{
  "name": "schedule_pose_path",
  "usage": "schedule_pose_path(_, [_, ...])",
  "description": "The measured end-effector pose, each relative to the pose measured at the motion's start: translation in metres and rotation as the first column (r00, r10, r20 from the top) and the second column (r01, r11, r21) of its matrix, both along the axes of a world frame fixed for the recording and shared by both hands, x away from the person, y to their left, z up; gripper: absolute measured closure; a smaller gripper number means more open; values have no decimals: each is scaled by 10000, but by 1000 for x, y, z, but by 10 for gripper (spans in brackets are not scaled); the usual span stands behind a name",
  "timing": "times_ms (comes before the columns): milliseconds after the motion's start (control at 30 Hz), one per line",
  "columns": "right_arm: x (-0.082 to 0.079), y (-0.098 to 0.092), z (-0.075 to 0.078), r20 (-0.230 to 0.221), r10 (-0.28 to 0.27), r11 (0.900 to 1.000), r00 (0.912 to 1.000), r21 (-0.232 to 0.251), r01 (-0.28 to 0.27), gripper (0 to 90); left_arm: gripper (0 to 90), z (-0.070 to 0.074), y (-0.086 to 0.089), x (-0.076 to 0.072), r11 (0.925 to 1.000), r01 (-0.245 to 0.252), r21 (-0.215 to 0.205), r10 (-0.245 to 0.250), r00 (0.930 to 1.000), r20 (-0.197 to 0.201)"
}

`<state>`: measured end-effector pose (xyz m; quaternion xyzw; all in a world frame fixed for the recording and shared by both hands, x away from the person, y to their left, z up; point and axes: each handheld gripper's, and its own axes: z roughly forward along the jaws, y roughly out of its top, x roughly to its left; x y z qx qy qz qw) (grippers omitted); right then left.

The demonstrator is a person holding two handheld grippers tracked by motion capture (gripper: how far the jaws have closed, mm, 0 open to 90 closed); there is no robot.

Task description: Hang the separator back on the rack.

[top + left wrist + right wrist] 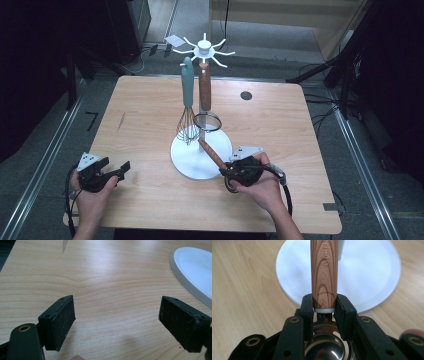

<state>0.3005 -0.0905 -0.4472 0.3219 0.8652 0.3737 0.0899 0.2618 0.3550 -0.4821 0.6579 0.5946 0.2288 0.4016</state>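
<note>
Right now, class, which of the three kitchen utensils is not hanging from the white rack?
The wood-handled utensil clamped in the right gripper, slanting over the rack's round base. The teal-handled whisk and the other wood-handled utensil hang from hooks.

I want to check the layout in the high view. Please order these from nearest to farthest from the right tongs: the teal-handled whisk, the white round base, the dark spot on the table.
From the right tongs:
1. White round base, just beside them, toward the table's middle.
2. Teal-handled whisk, hanging on the stand, farther back.
3. Dark spot, near the far edge.
</note>
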Motion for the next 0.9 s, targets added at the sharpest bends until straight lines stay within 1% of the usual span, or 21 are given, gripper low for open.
schedule_pose_path(67, [1,-4,2,88,-206,9995,9997,225,204,715,137,0,0,0,10000,24,-53,-24,10000,10])
schedule_pose_path(133, [3,-7,4,218,-450,9979,9988,473,439,716,133,-1,0,-1,9996,216,-157,-215,9997,65])
schedule_pose_path(200, [4,-11,6,338,-682,9956,9971,672,658,716,88,-1,1,-1,9987,457,-214,-455,9989,100])
schedule_pose_path(267, [5,-15,8,423,-916,9924,9949,860,877,716,69,-2,-1,-2,9978,616,-242,-613,9980,119])
schedule_pose_path(367, [6,-20,11,447,-1177,9871,9920,1142,1120,715,64,-2,-3,-2,9977,665,-102,-663,9977,134])
schedule_pose_path(500, [7,-26,13,591,-1429,9821,9880,1322,1341,716,64,-2,-2,-2,9972,717,-214,-714,9973,154])
schedule_pose_path(633, [7,-30,16,724,-1684,9743,9831,1636,1549,715,64,-3,-3,-2,9974,717,-113,-715,9973,168])
schedule_pose_path(667, [7,-32,18,766,-1806,9708,9806,1742,1652,715,64,-3,-3,-2,9974,711,-67,-710,9974,154])
schedule_pose_path(700, [7,-32,18,773,-1793,9707,9808,1759,1636,715,64,-3,-4,-2,9974,716,-23,-715,9973,150])
schedule_pose_path(833, [7,-36,21,910,-1997,9634,9756,2001,1785,715,63,-3,-4,-3,9972,745,-6,-745,9970,193])
schedule_pose_path(900, [7,-37,22,933,-2063,9599,9740,2124,1830,715,47,-3,-4,-3,9969,789,-31,-788,9967,211])
